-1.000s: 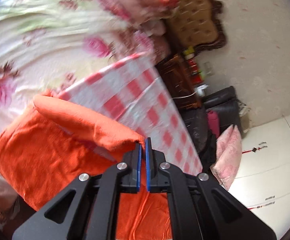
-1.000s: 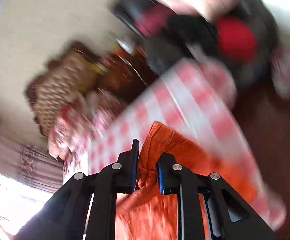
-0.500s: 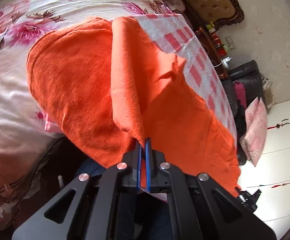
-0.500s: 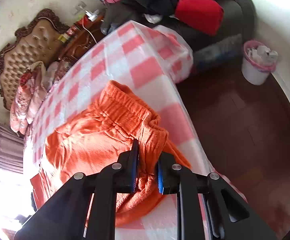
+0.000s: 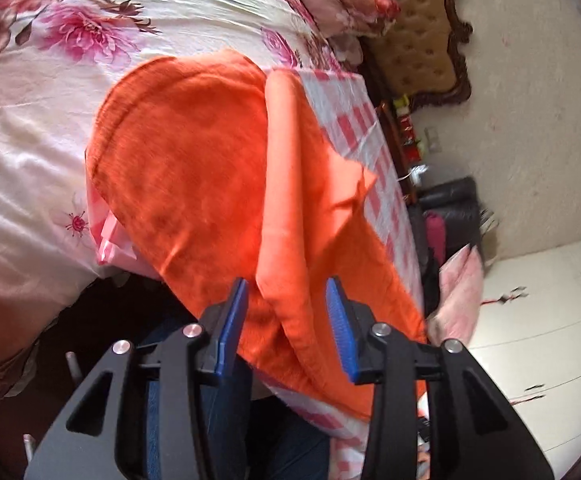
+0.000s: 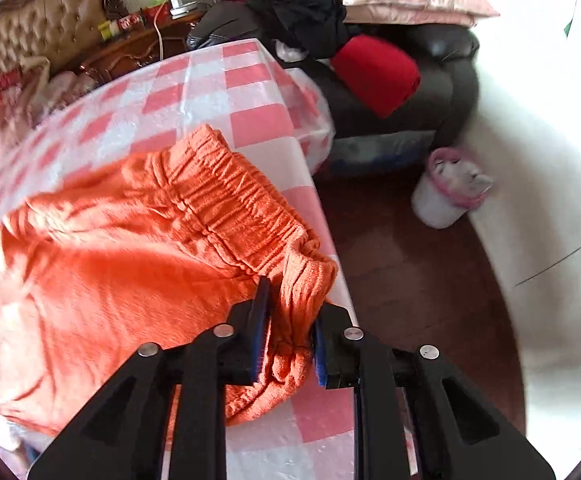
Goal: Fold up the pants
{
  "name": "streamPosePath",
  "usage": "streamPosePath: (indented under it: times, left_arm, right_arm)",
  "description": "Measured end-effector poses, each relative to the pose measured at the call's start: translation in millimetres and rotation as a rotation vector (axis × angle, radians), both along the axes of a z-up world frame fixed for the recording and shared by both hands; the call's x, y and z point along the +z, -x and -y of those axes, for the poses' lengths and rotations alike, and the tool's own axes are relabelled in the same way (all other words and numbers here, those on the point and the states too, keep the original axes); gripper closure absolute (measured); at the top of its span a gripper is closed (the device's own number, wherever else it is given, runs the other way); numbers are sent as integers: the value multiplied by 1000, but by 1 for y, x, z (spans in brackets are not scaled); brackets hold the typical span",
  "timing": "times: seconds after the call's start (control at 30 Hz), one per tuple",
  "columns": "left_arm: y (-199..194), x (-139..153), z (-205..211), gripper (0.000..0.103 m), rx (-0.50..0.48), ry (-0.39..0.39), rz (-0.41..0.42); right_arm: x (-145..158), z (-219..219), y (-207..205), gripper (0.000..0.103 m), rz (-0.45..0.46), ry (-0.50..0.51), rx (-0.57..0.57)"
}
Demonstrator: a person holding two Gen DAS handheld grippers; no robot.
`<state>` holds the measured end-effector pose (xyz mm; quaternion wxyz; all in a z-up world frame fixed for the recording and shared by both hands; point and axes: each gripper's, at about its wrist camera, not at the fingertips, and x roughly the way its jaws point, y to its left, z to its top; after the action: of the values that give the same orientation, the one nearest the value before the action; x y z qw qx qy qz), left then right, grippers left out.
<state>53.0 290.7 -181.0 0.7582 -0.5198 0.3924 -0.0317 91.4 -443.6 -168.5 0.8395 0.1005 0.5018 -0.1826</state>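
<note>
- Bed [image 5: 30, 152] with floral cover lay beyond the table's far-left side, just beside it.
- Table under a pink-and-white checked cloth [image 6: 226, 92] carried the work; the cloth hung over the far right corner.
- Orange pants [image 6: 102, 280] lay spread across most of the table top, elastic waistband [image 6: 226, 200] along the right edge, a folded leg strip [image 5: 286, 184] running lengthwise toward the near edge, cloth drooping over that near edge.
- Dark sofa [image 6: 442, 80] stood past the far right corner, piled with a red bundle [image 6: 374, 72] and pink cushions.
- Left gripper [image 5: 288, 322] was at the near edge: jaws opening, blue pads apart, the folded strip's end between them but not pinched.
- Right gripper [image 6: 288, 328] was at the right edge near the front: jaws nearly closed, clamped on a bunched waistband corner.
- White bin [image 6: 446, 192] sat on the dark floor by the wall.
</note>
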Motion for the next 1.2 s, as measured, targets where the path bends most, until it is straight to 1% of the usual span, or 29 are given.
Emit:
streamPosePath:
  times: [0.1,0.17,0.23,0.3,0.33,0.37,0.4,0.43,0.47,0.5,0.53,0.57,0.6,0.63,0.67,0.7,0.73,0.77,0.8,0.83,0.87,0.9,0.93,0.97,1.03,1.07,1.13,1.17,1.2]
  left_arm:
    - [6,-7,-17,63,23,92,46]
    - [1,-14,-16,63,4,160,35]
    - [-2,-19,-6,63,-37,193,19]
    - [-8,-26,7,63,-63,237,-6]
    - [-14,-28,14,63,-74,233,-14]
    - [-20,-27,18,64,-82,209,-27]
    - [-26,-24,23,77,-86,173,-42]
    - [-30,-11,27,84,-69,64,-44]
    - [-31,10,35,84,-66,-76,-5]
    - [-33,35,51,83,-86,-275,49]
    - [-37,61,88,78,-157,-566,92]
    - [-46,69,121,68,-257,-718,106]
    - [-53,68,144,43,-360,-759,109]
    - [-66,58,181,42,-539,-779,113]
    - [-68,54,197,42,-569,-824,118]
    - [-69,51,212,42,-569,-890,126]
    - [-68,47,221,44,-561,-907,136]
    - [-66,44,222,44,-557,-857,142]
    - [-61,43,214,44,-520,-769,147]
    - [-55,44,205,45,-471,-728,153]
    - [-45,47,184,46,-376,-660,169]
    - [-41,50,170,48,-322,-615,171]
    - [-36,48,141,55,-219,-524,152]
    - [-34,47,117,58,-144,-456,128]
    - [-28,35,70,60,-27,-347,67]
    - [-31,26,55,60,-11,-295,34]
    - [-38,9,40,60,-11,-191,1]
    - [-45,5,38,60,-19,-179,-13]
    - [-52,6,40,62,-24,-201,-13]
  right_arm:
    - [1,-6,10,86,-24,93,-28]
    - [0,-5,18,86,-35,128,-57]
    - [-1,-3,25,86,-41,141,-83]
    - [-1,-7,27,86,-46,158,-84]
    - [-2,-7,27,86,-49,168,-82]
    - [-2,-9,26,86,-51,171,-82]
    - [-2,-9,26,86,-52,172,-82]
    - [-2,-9,26,86,-54,173,-82]
    - [-2,-10,26,86,-55,175,-81]
    - [-2,-10,26,86,-55,176,-79]
    - [-3,-10,26,86,-54,181,-77]
    - [-3,-11,26,86,-54,185,-77]
    - [-4,-12,25,86,-53,188,-79]
    - [-4,-13,25,86,-55,192,-83]
    - [-4,-14,25,86,-55,192,-85]
    - [-4,-14,25,86,-53,189,-85]
    - [-4,-12,27,86,-46,179,-82]
    - [-4,-10,29,86,-37,163,-79]
    - [-4,-7,31,86,-30,149,-77]
    - [-4,-6,32,86,-26,141,-74]
    - [-4,-5,32,86,-25,137,-71]
    - [-4,-6,31,86,-26,138,-69]
    - [-4,-7,31,86,-27,148,-66]
    - [-4,-9,30,85,-29,161,-62]
    - [-5,-13,28,85,-30,186,-65]
    - [-5,-14,28,85,-30,194,-67]
    - [-5,-16,28,84,-28,205,-71]
    - [-6,-16,28,84,-28,207,-72]
    - [-6,-16,28,84,-29,206,-72]
